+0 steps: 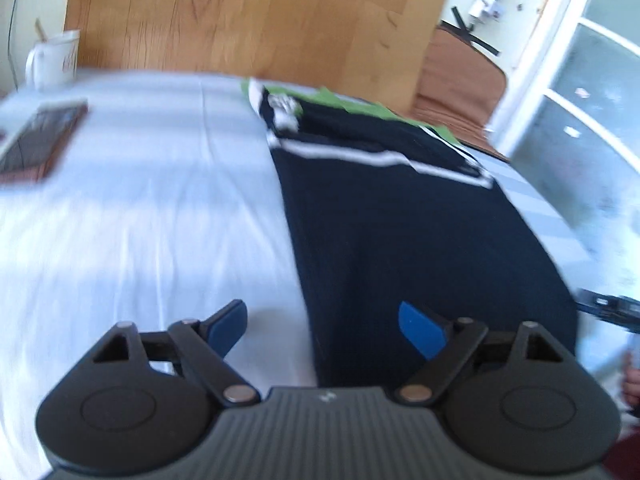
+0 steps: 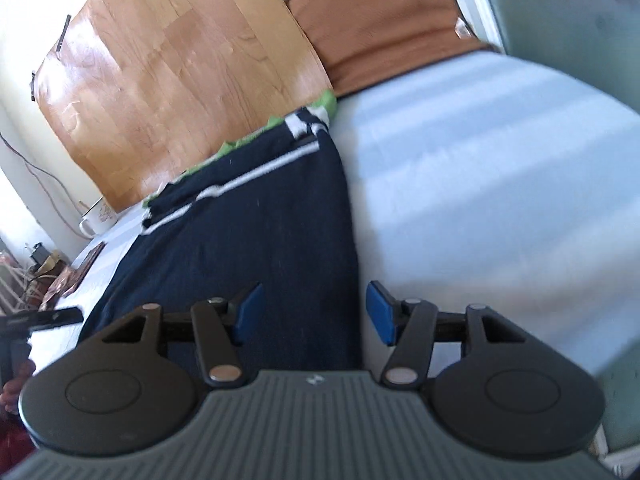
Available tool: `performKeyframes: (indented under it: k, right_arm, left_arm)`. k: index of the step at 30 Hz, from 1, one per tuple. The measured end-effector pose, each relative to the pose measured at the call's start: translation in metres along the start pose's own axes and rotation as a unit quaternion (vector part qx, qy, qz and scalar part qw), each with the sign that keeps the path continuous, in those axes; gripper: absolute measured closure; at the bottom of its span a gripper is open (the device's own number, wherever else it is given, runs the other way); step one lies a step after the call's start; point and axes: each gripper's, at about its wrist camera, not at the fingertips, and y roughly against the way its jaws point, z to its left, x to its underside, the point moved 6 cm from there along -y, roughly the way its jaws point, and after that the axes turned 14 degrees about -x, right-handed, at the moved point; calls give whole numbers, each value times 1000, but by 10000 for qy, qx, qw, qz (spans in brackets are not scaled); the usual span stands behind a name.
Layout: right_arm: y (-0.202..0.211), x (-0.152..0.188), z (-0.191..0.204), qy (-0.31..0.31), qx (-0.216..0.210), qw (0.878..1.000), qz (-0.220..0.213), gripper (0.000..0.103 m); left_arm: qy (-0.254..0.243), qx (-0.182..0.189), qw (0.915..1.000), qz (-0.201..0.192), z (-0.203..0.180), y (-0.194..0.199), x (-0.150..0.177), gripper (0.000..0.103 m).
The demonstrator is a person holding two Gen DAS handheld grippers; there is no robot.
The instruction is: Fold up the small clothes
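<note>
A dark navy garment with white stripes (image 1: 400,232) lies flat on the white bed sheet (image 1: 140,220); a green garment (image 1: 352,106) lies under its far end. My left gripper (image 1: 322,328) is open and empty, straddling the garment's near left edge. In the right wrist view the navy garment (image 2: 248,232) runs away from me, with the green cloth (image 2: 324,102) at its far end. My right gripper (image 2: 312,312) is open and empty, over the garment's near right edge. Part of the right gripper shows at the left wrist view's right edge (image 1: 608,308).
A white mug (image 1: 52,60) and a phone in a brown case (image 1: 36,140) lie at the far left of the bed. A wooden panel (image 1: 248,16) stands behind the bed. A brown cushion (image 2: 384,20) lies at the far right. The bed's right edge (image 1: 540,200) drops to the floor.
</note>
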Motion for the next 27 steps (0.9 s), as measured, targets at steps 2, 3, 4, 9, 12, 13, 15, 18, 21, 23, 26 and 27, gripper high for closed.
performKeyframes:
  k: [2,3,4,9,12,13,15,18,21,23,26,27]
  right_arm:
    - [5,7,2,28,-102,9999,-1,44]
    - [7,9,2,33,-138,9999,18,44]
    - [9,11,3,12,-181,9998,53,44]
    - [27,16,-3,40,-321,9993,198,44]
    - [24,23,-10,-135,-449,9984,324,44]
    - [22,25,-12,-169,-486,9980,357,44]
    - [17,28,-16,-252,-571,9974,366,45]
    - [6,30,-14,-329,-848,9946,494,86]
    - [12,29,-4,-48,-954,9930,697,92]
    - [29,20,6,116,-1255,9903,592,93]
    - [44,-11,22,288,-1731,9844,106,93]
    - [43,-24,26,319,-1824,9827,-77,93]
  left_arm:
    - [60,21,9999,148,-1,12,16,24]
    - [58,-45,9999,156,-2,17,22,24]
    - [50,-127,9998,147,-3,22,27,24]
    - [214,-86,9994,270,-10,31,43,24]
    - [312,-77,9987,401,-15,29,53,22]
    - [359,-9,9981,506,-16,26,56,23]
    - [518,41,9960,723,-18,20,63,24]
    - [728,153,9918,1040,-17,5,66,70]
    - [977,274,9861,1313,-14,-2,64,94]
    - [918,596,9868,1197,-18,14,59,95]
    - [1051,1066,9858,757,-19,40,34,95]
    - [1142,1188,9844,613,-17,44,21,95]
